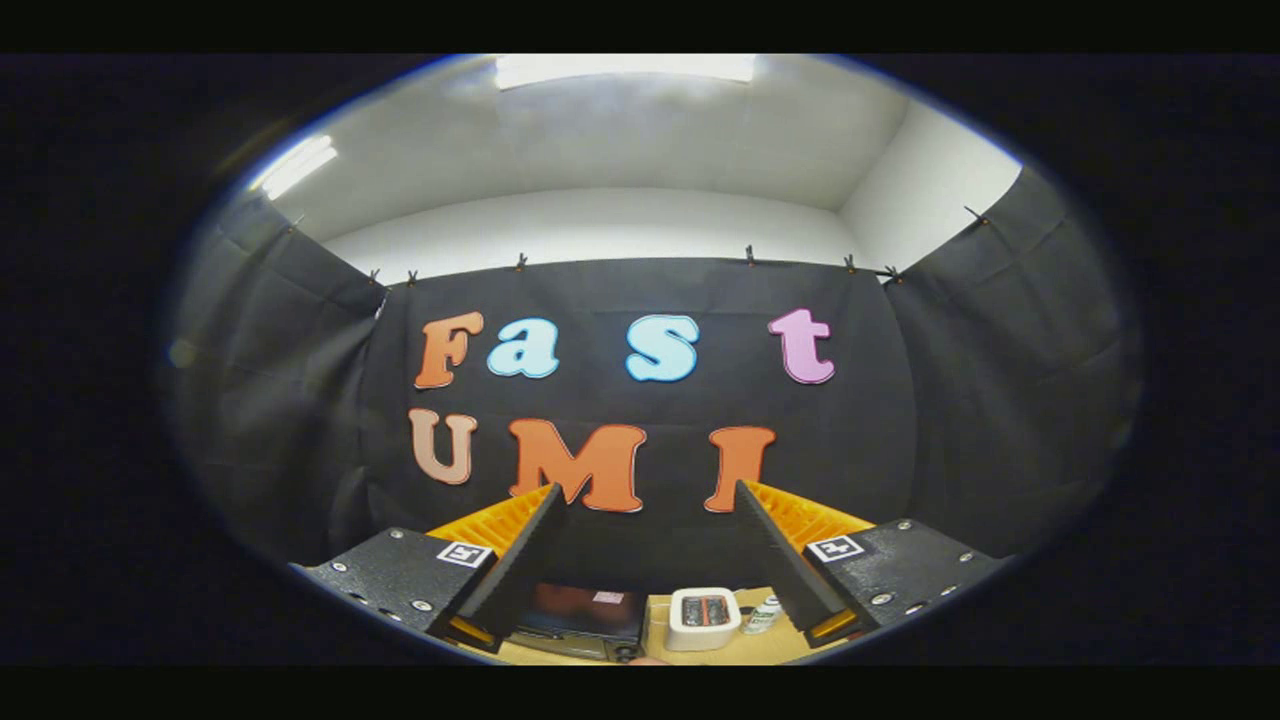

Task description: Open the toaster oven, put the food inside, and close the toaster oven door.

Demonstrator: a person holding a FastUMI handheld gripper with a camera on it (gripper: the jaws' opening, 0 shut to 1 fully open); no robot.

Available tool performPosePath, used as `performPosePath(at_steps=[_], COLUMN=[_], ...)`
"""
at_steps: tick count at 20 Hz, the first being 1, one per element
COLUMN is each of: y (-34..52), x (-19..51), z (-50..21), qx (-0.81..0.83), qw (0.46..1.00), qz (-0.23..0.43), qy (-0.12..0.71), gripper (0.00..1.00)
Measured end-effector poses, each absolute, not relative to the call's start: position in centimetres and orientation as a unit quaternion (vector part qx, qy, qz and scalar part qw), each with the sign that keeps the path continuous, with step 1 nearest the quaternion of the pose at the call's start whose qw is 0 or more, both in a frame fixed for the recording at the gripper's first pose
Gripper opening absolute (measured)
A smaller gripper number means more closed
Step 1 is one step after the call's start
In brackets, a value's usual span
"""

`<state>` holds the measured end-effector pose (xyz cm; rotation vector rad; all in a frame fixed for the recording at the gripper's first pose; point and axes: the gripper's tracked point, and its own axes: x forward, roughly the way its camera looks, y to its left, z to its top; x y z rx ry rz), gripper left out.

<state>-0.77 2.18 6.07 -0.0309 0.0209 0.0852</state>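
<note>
Between the two fingers, low down and well beyond their tips, a wooden table [745,652] carries the task's things. At its left part stands the oven [580,620], a dark box with a glass door that looks closed; part of it is hidden behind the left finger. Just beside it, to its right, sits a small white toaster [704,618] with two slots on top, and near that, close to the right finger, stands a small bottle [764,613] with a green label. The gripper [645,505] is held high, aimed at the black cloth wall [1000,400], with its fingers spread wide apart and nothing between them. Whether any food lies on the table cannot be told.
</note>
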Motion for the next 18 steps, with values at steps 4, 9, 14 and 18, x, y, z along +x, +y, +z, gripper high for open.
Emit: performPosePath(at_steps=[4, 9, 14, 18], y=[3.1, 3.6, 4.0, 4.4], x=[-1.1, -1.4, -1.9, -2.0], z=[6.7, 6.8, 6.9, 7.2], qx=[-0.017, -0.029, -0.033, -0.044], qw=[0.999, 0.998, 0.998, 0.997], qz=[0.051, 0.053, 0.055, 0.055], qy=[0.001, -0.003, -0.008, -0.018], gripper=[0.98, 0.99, 0.99, 0.99])
